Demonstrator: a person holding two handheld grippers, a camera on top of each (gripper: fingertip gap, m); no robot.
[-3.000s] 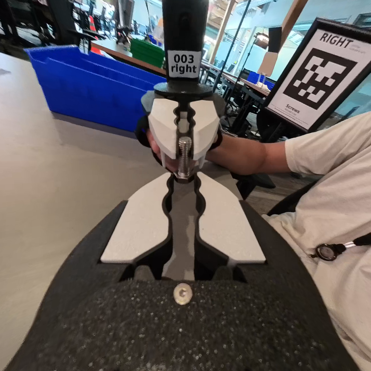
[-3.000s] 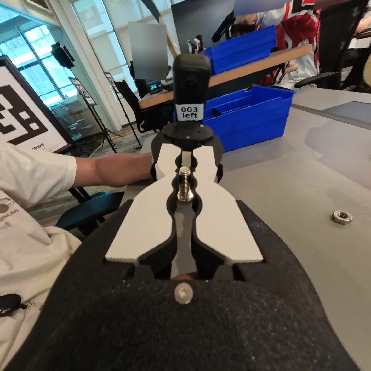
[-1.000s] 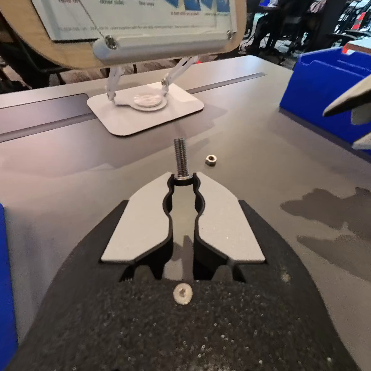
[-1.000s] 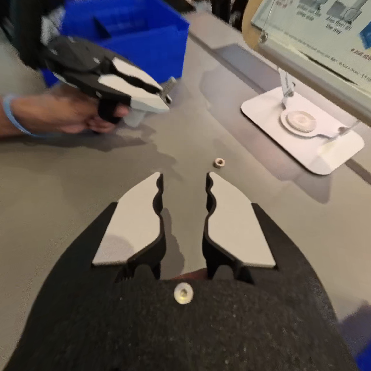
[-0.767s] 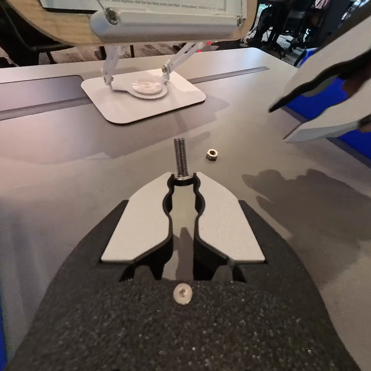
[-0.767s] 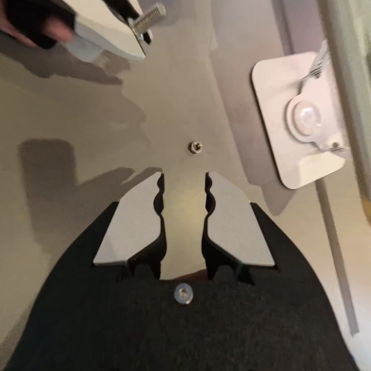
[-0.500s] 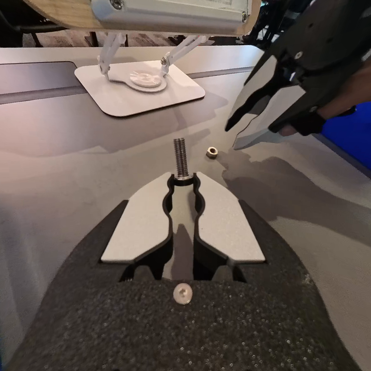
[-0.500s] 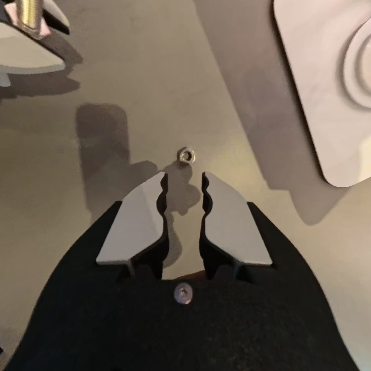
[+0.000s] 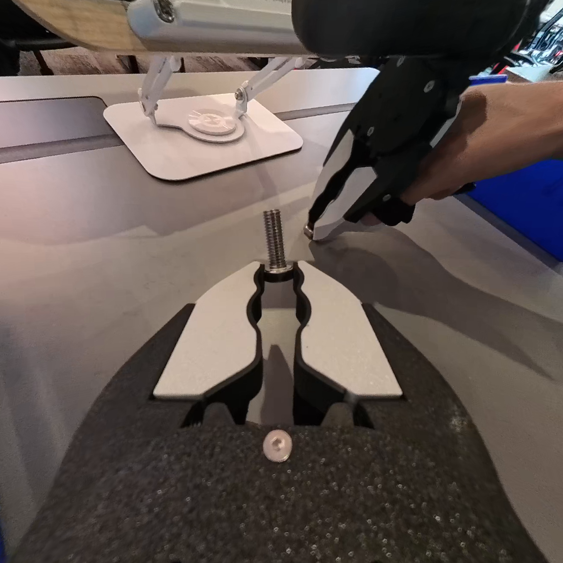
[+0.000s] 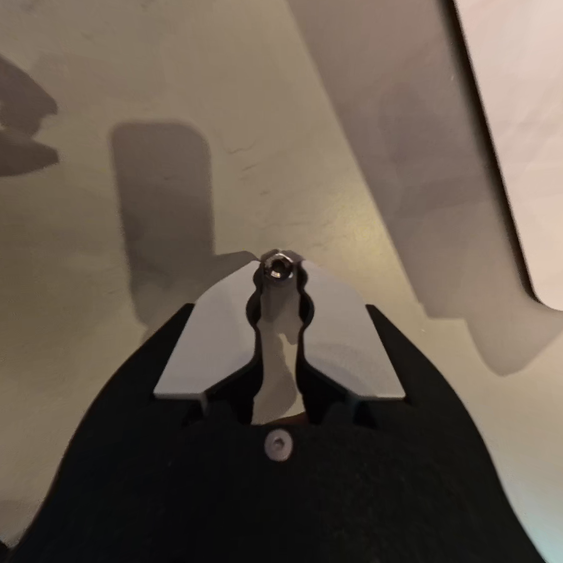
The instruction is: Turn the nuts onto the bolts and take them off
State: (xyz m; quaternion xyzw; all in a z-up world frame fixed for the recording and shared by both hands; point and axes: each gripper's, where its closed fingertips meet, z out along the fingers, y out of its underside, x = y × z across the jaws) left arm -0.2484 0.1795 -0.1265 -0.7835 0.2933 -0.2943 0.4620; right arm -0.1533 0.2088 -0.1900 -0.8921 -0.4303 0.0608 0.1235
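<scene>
Two hand-held grippers work over a grey surface [image 9: 91, 274]. The left hand-held gripper [image 9: 277, 268] is closed on the head of one silver bolt [image 9: 274, 237], which points straight forward out of the fingertips, its threaded shaft bare. No nut is on it.

The right hand-held gripper [image 10: 277, 271] is tipped down onto the surface, just to the right of the bolt's tip in the left wrist view. Its fingertips are drawn in around a single small silver nut [image 10: 277, 266], which lies flat with its threaded hole facing the camera. The nut looks pinched between the fingertips, though the right wrist view is blurred, so whether the grip is firm or the nut has left the surface is hard to tell. In the left wrist view only a sliver of the nut [image 9: 308, 232] shows at the fingertips.

Judged from this, the task is at an early stage: the bolt is held ready and the nut is being picked up. Lifting the nut, lining it up with the bolt's tip, turning it on and then taking it off again all remain.

Count: one bolt, one nut, two hand-held grippers. Also in view are a white stand base [image 9: 198, 140] at the back of the surface, holding up a wood-edged board [image 9: 91, 27], and part of a blue bin [image 9: 533, 213] at the right edge.
</scene>
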